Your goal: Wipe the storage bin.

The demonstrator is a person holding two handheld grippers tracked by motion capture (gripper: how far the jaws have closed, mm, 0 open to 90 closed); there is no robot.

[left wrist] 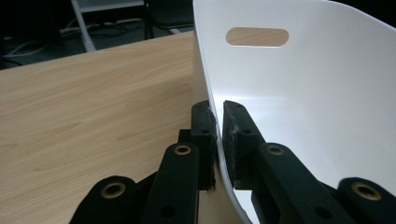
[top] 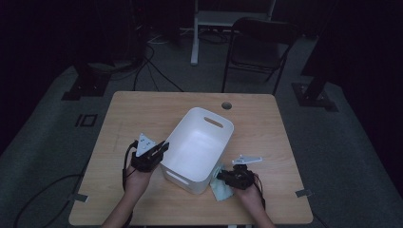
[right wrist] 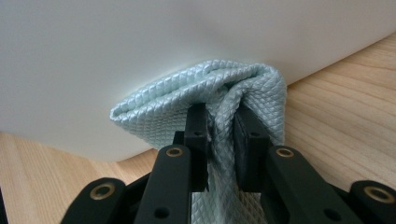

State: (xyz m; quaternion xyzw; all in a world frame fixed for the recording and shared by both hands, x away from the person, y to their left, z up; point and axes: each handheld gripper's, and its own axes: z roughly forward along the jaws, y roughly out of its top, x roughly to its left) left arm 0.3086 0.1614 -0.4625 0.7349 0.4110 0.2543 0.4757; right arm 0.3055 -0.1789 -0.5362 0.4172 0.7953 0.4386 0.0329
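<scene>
Left gripper (top: 164,147): clamped on the rim of the white bin (top: 190,156); in the left gripper view one jaw is seen outside the thin wall (left wrist: 219,140) and the other inside it, both pressed against it.
Reason for that hold: the bin is judged to be steadied by the rim, so that it is not pushed along the table while its outside is worked on.
Right gripper (top: 221,176): closed on a bunched fold of the pale green cloth (top: 221,190); in the right gripper view the quilted fabric (right wrist: 196,98) is pinched between the jaws, with its fold pushed out ahead of them.
Reason for that hold: a padded front is offered by the bunched fold, which is pressed against the bin's outer wall (right wrist: 140,56), low down near the tabletop; wiping of that wall is the likely step in hand.
Bin: set at an angle near the middle of the table (top: 142,114), open side up, nothing seen inside, a slot handle (top: 213,122) in its far end wall.
Cloth: at the bin's near right corner, partly resting on the table.
Surface: light wood grain, with a round cable hole (top: 226,105) near the far edge.
Room: dim, grey carpet, a black folding chair (top: 259,50) beyond the table, cables trailed across the floor.
</scene>
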